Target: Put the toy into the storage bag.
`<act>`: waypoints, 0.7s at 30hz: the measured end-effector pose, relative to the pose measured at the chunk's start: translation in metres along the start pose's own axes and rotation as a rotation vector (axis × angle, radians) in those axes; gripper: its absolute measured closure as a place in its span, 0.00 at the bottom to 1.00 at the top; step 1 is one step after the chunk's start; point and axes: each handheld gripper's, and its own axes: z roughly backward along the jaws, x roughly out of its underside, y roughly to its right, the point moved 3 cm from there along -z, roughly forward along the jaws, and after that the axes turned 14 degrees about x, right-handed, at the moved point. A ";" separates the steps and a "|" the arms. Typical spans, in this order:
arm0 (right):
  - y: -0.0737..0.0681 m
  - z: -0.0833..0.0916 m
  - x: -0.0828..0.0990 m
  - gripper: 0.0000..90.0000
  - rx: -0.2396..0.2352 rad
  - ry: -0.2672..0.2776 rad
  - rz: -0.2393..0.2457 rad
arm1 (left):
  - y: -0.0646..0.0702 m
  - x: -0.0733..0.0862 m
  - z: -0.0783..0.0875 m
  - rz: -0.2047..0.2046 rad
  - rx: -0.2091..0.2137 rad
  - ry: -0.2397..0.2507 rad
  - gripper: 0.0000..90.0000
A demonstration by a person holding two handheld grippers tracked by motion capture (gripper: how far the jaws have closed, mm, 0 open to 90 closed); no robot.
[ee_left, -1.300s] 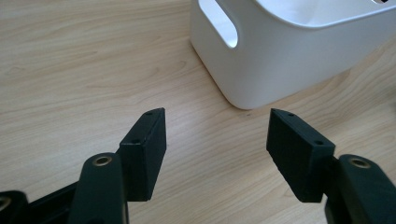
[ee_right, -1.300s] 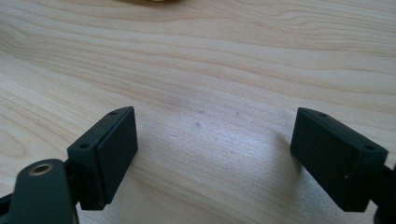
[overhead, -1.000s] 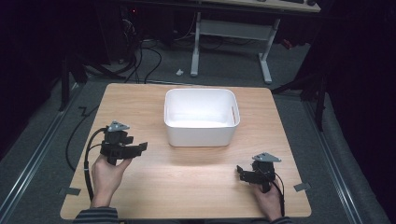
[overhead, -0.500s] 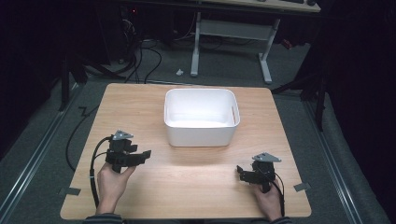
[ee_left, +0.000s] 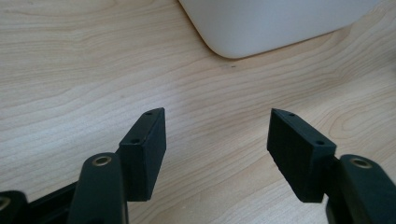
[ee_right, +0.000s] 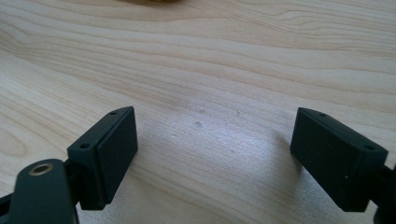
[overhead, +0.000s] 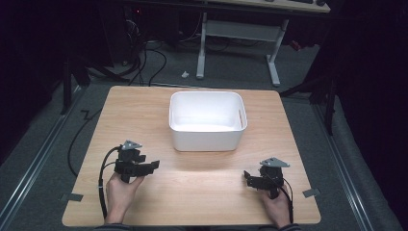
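L gripper (overhead: 153,166), black two-jaw tool in person's left hand (overhead: 121,188): jaws apart, nothing btwn them, just bare light wooden tabletop (overhead: 202,192). White rectangular plastic bin (overhead: 206,120) sits ahead of it & off to its right, near but not touching; in left gripper view bin's rounded corner (ee_left: 243,32) is up ahead, past the pads. R gripper (overhead: 247,175): jaws stand wide apart too, w/ nothing held, low over the wood. Bin is ahead & to its left, well apart.

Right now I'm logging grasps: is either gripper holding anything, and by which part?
Nothing is held. The left gripper and right gripper both have open jaws over bare table.
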 end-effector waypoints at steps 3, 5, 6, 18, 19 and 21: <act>0.000 0.000 0.000 0.16 0.000 0.000 0.000 | 0.001 0.003 -0.004 0.001 0.002 -0.007 0.42; 0.000 0.000 0.000 0.16 0.000 0.000 0.000 | 0.001 0.005 -0.007 0.001 0.001 -0.012 0.42; 0.000 0.000 0.000 0.16 0.000 0.000 0.000 | 0.001 0.006 -0.009 0.001 -0.001 -0.014 0.42; 0.000 0.000 0.000 0.16 -0.001 0.000 0.000 | 0.004 0.016 -0.027 -0.005 -0.005 -0.034 0.40; 0.000 0.000 0.000 0.16 -0.001 0.000 -0.001 | 0.005 0.017 -0.029 -0.006 -0.011 -0.034 0.40; 0.000 0.000 0.000 0.16 -0.001 0.000 -0.001 | 0.005 0.018 -0.032 -0.010 -0.015 -0.031 0.40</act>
